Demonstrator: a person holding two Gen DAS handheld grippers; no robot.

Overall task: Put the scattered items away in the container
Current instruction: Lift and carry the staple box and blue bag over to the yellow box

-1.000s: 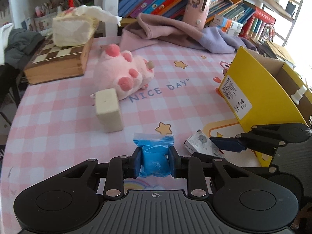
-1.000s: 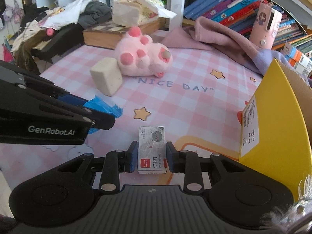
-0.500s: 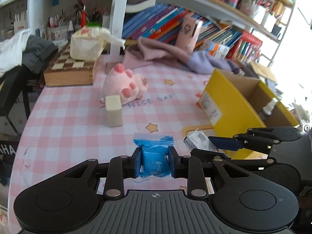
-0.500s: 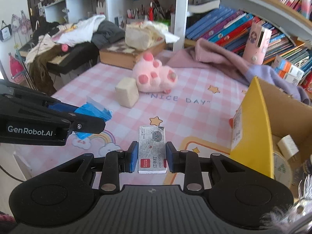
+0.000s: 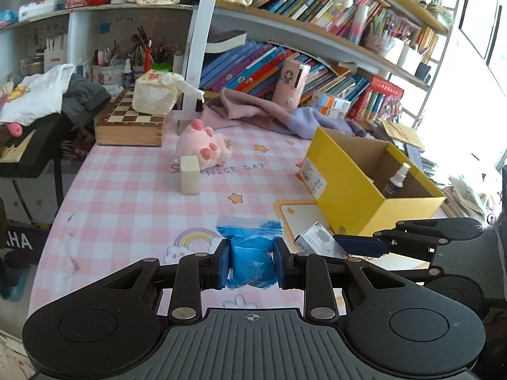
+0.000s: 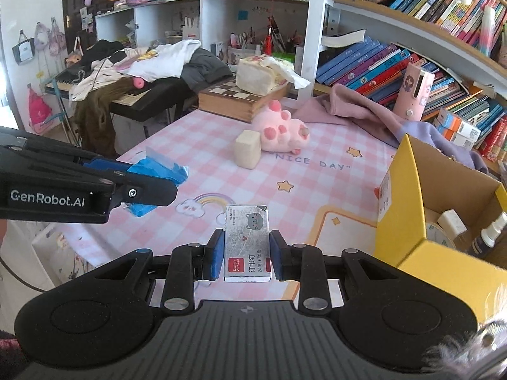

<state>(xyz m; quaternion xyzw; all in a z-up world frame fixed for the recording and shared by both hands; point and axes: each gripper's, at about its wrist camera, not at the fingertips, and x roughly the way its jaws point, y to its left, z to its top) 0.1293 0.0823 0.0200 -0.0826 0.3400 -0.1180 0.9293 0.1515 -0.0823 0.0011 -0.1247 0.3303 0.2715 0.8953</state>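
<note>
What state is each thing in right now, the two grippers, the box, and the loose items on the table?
Left gripper: shut on blue plastic bag.
Right gripper: shut on grey staple box.
Yellow cardboard box: open, partly filled.
Beige block: standing on table.
Pink plush toy: lying on table.

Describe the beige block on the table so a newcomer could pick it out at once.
Start at the pink checked tablecloth, then find the pink plush near its far side. The beige block stands against the plush's near side: a plain, pale, upright cuboid, the only unprinted hard-edged thing there.
</note>
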